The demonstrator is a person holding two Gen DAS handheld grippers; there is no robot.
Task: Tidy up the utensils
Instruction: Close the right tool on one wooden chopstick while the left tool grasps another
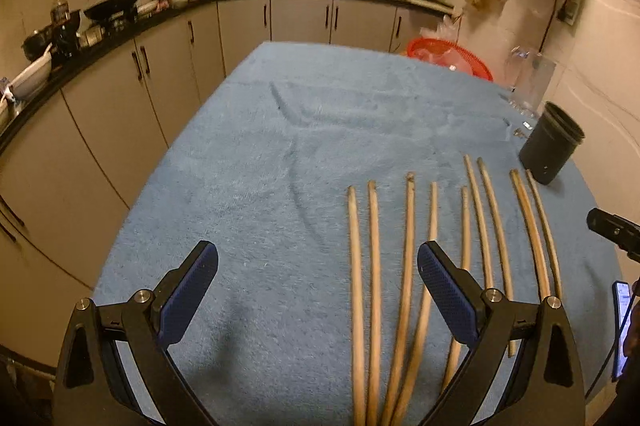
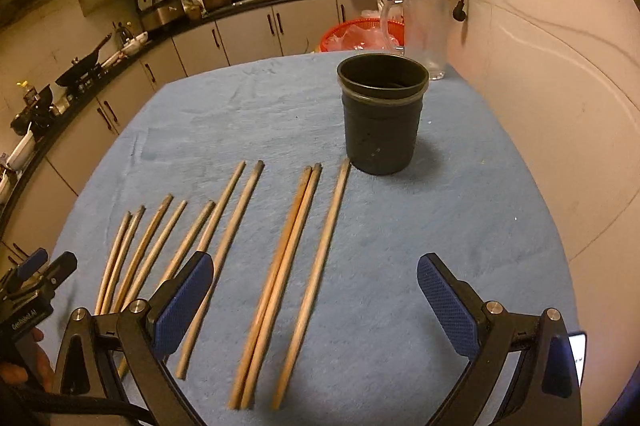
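Wooden chopsticks (image 2: 280, 266) flat beside upright black cup (image 2: 382, 114)

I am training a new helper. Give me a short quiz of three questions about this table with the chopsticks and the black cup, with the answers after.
1. True or false: the black cup stands upright and has no chopsticks in it.
2. Which gripper is nearer to the cup? A: left gripper. B: right gripper.
3. Fill in: the chopsticks lie side by side on a ____ cloth.

Key:
1. True. The right wrist view shows the cup upright, and no sticks rise from its mouth.
2. B. The cup stands straight ahead of the right gripper; in the left wrist view it sits far off to the right.
3. Blue. Both grippers are open and hold nothing.
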